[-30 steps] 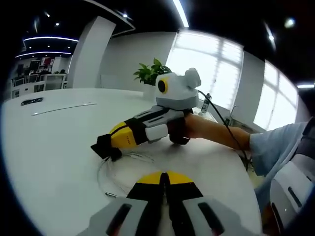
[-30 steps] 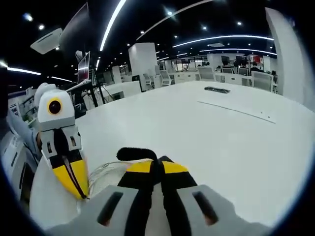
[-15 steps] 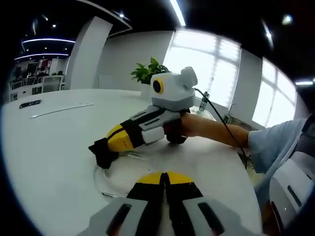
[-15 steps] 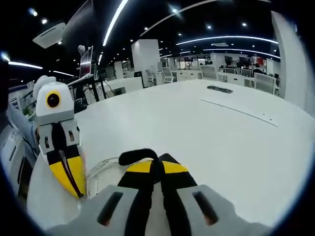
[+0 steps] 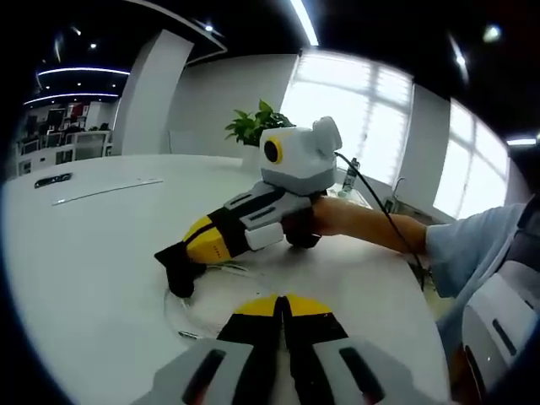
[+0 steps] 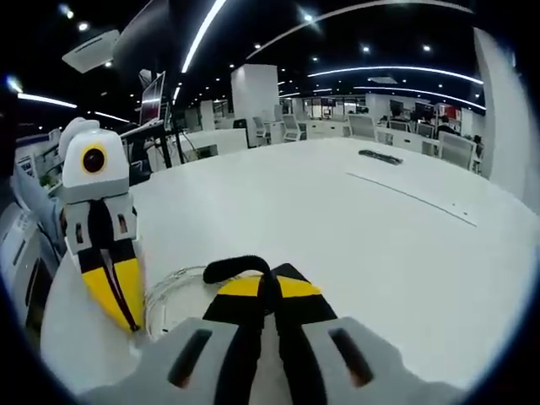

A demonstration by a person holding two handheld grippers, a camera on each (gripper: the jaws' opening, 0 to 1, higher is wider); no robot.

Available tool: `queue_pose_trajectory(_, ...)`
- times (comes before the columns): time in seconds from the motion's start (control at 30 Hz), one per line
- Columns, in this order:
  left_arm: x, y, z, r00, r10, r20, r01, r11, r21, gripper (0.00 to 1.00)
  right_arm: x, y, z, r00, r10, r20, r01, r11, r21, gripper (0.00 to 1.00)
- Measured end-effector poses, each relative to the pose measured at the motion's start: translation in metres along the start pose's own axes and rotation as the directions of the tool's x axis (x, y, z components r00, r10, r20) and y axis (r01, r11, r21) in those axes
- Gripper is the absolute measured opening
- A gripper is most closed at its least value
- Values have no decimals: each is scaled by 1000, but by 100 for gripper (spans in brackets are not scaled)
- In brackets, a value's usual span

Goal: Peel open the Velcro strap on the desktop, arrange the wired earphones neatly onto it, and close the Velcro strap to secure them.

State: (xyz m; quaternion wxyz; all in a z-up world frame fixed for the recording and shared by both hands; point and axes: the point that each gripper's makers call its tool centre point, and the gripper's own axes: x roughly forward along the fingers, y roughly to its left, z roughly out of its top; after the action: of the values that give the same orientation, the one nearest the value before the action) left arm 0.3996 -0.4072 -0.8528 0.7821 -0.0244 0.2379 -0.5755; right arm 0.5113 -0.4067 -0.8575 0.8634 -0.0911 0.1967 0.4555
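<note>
At centre frame of the left gripper view, the right hand-held gripper (image 5: 179,272) is pinching the black Velcro strap (image 5: 177,279), jaws clamped on it, above the coiled wired earphones (image 5: 196,297) lying on the white surface (image 5: 84,253). At bottom centre, the left hand-held gripper (image 5: 283,305) is holding its jaws together, empty. In the right gripper view, the strap is sitting at the jaw tips, lower centre, with the earphone coil at lower left.
</note>
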Motion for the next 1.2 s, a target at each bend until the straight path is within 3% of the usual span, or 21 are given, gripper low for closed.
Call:
queue_pose_trajectory(0.4, 0, -1, 2, 1000, -1, 8, 1, 1000, 12, 5, 2, 2, 1, 1000, 9, 17, -7, 995, -100, 5)
queue_pose_trajectory(0.77, -2, 2, 4, 1000, 5, 20, -5, 1000, 7, 5, 2, -2, 1, 1000, 6, 29, -3, 994, -113, 5)
queue_pose_trajectory(1.2, -2, 0, 5, 1000, -1, 19, 1, 1000, 11, 5, 4, -5, 1, 999, -24, 25, 28, 981, -194, 5)
